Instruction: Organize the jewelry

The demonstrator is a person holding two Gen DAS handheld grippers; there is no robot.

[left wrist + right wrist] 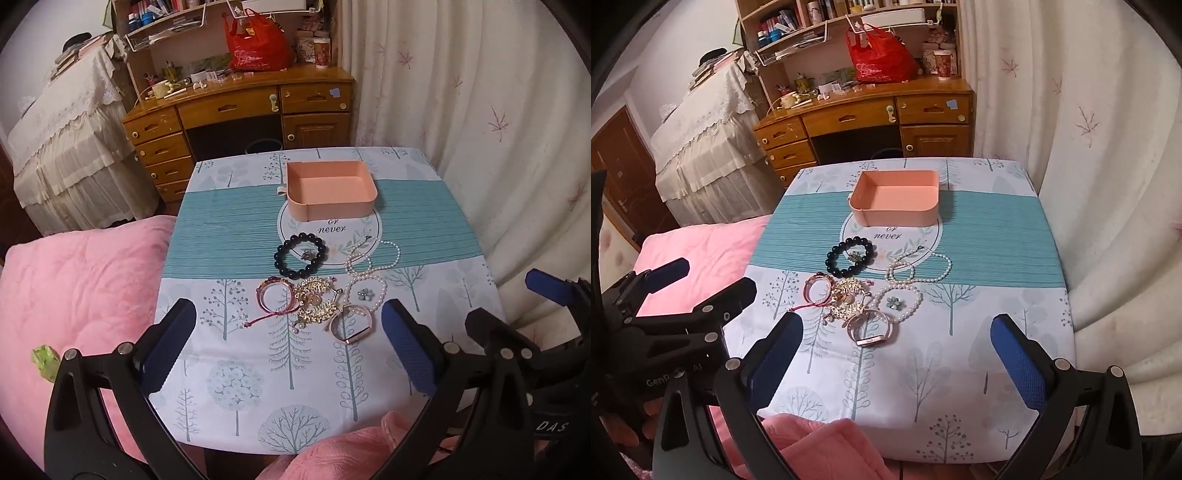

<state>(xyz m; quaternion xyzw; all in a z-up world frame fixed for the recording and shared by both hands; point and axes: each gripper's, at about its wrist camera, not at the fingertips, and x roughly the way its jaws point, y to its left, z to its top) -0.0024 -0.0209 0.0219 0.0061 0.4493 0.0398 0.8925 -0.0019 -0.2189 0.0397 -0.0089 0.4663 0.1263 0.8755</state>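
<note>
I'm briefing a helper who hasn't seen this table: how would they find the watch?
Start at the pink tray on the table, then come down past the black bead bracelet to the jewelry heap. The watch lies nearest the grippers: the only flat strap with a rectangular face.

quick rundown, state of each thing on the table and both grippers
pink tray: empty
black bead bracelet: loose on cloth
pearl necklace: loose, looped
gold chain pile: tangled
watch: lying on cloth
left gripper: open, empty
right gripper: open, empty
</note>
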